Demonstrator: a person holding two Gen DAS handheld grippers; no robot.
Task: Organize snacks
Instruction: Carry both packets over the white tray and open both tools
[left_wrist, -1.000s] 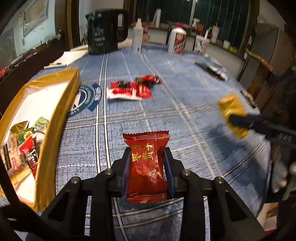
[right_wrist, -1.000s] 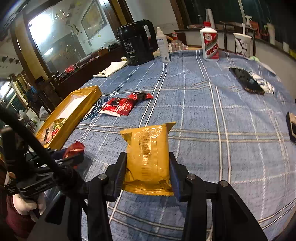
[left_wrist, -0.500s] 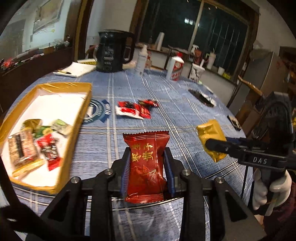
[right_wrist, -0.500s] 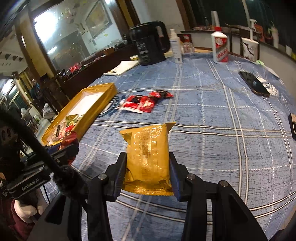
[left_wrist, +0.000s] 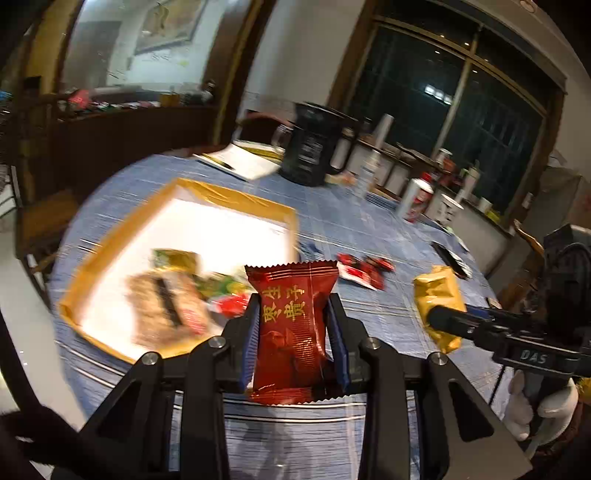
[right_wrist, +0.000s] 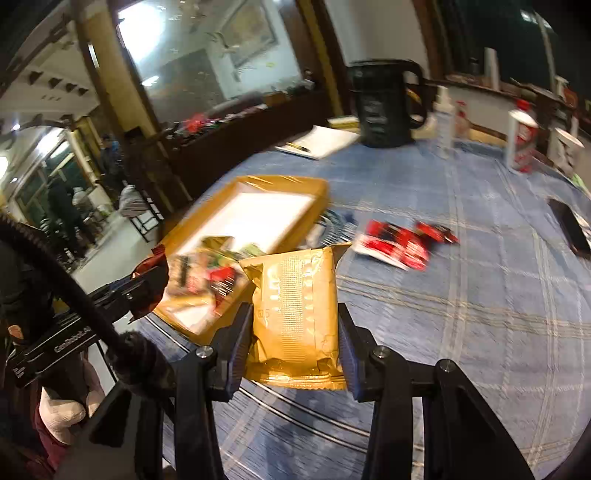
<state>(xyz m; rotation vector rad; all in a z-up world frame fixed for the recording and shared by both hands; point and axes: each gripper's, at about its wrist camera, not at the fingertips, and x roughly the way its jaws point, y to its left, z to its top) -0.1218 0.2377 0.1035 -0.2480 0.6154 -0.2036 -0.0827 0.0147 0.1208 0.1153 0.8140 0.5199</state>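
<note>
My left gripper (left_wrist: 293, 332) is shut on a dark red snack packet (left_wrist: 291, 328) with gold characters, held above the table's near edge. My right gripper (right_wrist: 295, 332) is shut on a gold snack packet (right_wrist: 295, 314); the gold packet also shows in the left wrist view (left_wrist: 439, 306). A gold-rimmed tray (left_wrist: 229, 197) with a white floor lies to the left and holds several snacks (left_wrist: 166, 302). It also shows in the right wrist view (right_wrist: 280, 182). A few red packets (right_wrist: 399, 245) lie loose on the blue cloth.
A black kettle (right_wrist: 384, 103), a notepad (right_wrist: 321, 144), bottles (right_wrist: 521, 140) and a paper cup stand at the table's far side. A dark phone (right_wrist: 570, 229) lies at the right. The blue plaid tablecloth (right_wrist: 480, 314) covers the round table.
Both grippers have swung left toward the tray, still holding their packets. The tray now sits closer and more central in both views, with motion blur.
</note>
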